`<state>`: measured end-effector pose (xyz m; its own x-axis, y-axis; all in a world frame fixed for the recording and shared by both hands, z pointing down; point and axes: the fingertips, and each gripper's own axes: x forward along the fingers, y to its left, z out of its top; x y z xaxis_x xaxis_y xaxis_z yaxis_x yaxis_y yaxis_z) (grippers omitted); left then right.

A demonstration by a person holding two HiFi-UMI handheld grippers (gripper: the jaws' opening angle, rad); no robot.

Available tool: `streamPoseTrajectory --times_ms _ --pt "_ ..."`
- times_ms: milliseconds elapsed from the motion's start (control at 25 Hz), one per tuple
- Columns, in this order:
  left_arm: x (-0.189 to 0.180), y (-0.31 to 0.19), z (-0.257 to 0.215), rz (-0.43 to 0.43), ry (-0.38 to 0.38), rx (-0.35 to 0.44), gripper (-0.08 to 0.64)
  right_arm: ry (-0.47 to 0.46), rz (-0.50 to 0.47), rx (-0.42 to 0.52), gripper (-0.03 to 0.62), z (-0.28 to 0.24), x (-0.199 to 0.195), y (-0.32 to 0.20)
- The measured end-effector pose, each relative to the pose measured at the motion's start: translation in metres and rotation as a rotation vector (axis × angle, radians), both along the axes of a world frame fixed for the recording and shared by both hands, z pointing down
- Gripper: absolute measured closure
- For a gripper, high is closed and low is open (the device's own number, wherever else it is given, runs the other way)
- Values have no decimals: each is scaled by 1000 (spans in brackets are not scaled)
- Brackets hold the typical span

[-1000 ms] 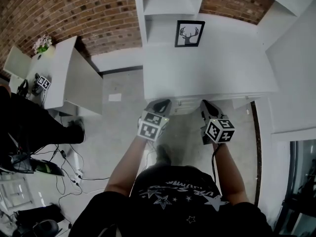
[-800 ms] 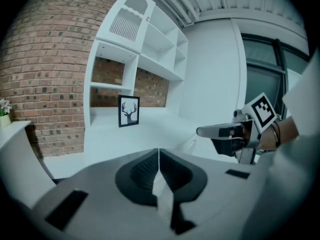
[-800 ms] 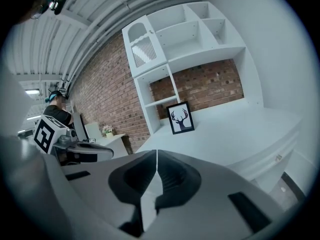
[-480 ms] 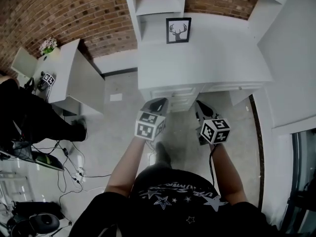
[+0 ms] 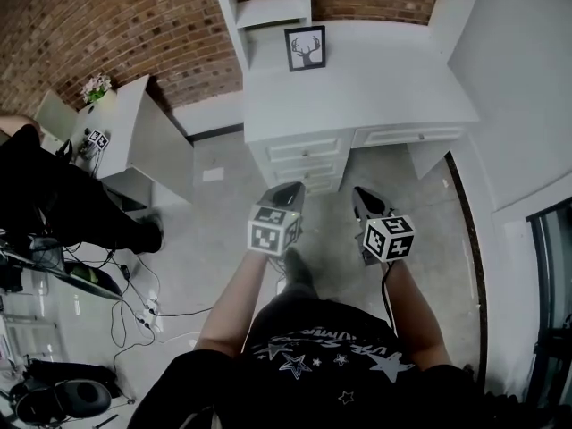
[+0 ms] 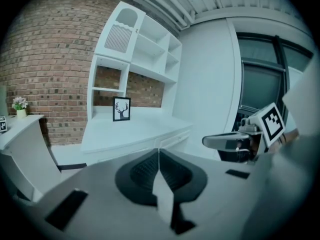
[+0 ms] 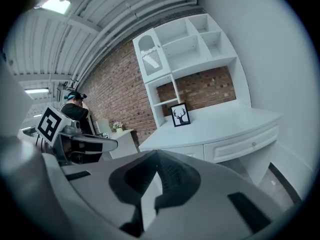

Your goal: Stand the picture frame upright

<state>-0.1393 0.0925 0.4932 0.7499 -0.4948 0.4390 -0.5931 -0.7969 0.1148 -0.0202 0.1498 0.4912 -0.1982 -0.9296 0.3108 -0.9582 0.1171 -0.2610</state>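
Since the earlier frames the white worktop [image 5: 375,79] has drawn away from both grippers, which then reached its front edge and now hang over the bare floor [image 5: 223,195], short of the drawer fronts.

The left forearm [image 5: 234,304] stretches straight out from the body. It carries the left gripper [image 5: 288,189], tilted a little downward with its marker cube [image 5: 272,231] on top. Its fingers [image 6: 150,166] are clenched together on nothing. The right forearm [image 5: 413,307] runs parallel to the left one. The right gripper [image 5: 364,195] sits level with the left and just beside it, apart from it, and carries a second marker cube [image 5: 390,237]. Its fingers [image 7: 170,171] are likewise pressed shut and empty.

There is one picture frame [image 5: 305,47], with a black antlered deer head on white. It stands upright at the back of the worktop, beside the foot of the white shelf unit [image 5: 264,7]. It lies well beyond both pairs of fingers, nearer the left gripper's line than the right's.

Ahead of the left fingers are three stacked drawers [image 5: 306,164]. Ahead of the right fingers is one wide drawer [image 5: 407,135].
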Motion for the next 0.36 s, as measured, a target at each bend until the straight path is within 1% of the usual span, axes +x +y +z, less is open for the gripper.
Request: streamPoseTrajectory --times_ms 200,360 --pt "-6 43 -1 -21 16 -15 538 9 10 15 577 -4 5 40" --pt "-7 78 -1 -32 21 -14 538 14 -11 21 577 -1 5 74"
